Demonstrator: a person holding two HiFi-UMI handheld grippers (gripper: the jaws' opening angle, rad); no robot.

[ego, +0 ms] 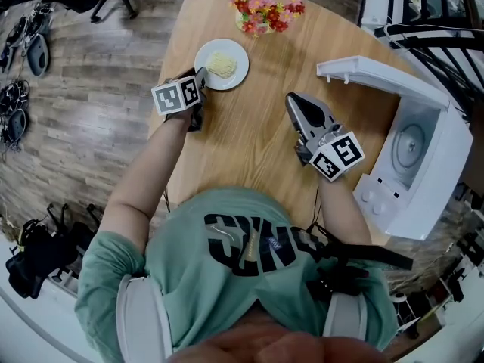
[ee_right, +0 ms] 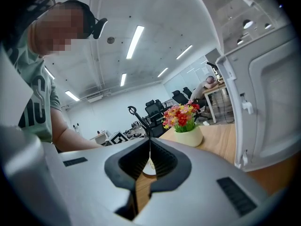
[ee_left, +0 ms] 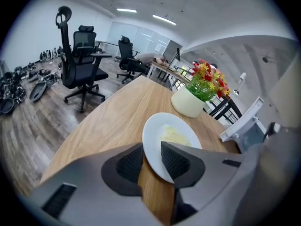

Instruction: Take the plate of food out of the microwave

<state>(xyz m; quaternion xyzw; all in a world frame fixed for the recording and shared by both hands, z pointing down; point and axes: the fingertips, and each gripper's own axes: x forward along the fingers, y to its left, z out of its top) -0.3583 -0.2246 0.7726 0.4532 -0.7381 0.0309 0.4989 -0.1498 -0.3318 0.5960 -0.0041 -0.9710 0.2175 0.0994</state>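
Observation:
A white plate [ego: 206,55] with pale yellow food [ego: 221,65] rests on the wooden table, left of the white microwave [ego: 423,195], whose door [ego: 378,74] stands open. My left gripper [ego: 200,78] is at the plate's near rim. In the left gripper view the plate [ee_left: 155,135] has its rim between the jaws of the left gripper [ee_left: 151,158], which stand apart and do not press on it. My right gripper [ego: 291,97] hovers over the table's middle, between plate and microwave. Its jaws [ee_right: 150,147] are shut, tips touching, with nothing in them.
A cream pot of red and yellow flowers [ego: 261,6] stands just beyond the plate at the table's far edge. The microwave's open door [ee_right: 268,102] rises close on my right gripper's right. Office chairs [ee_left: 80,65] and gear lie on the floor to the left.

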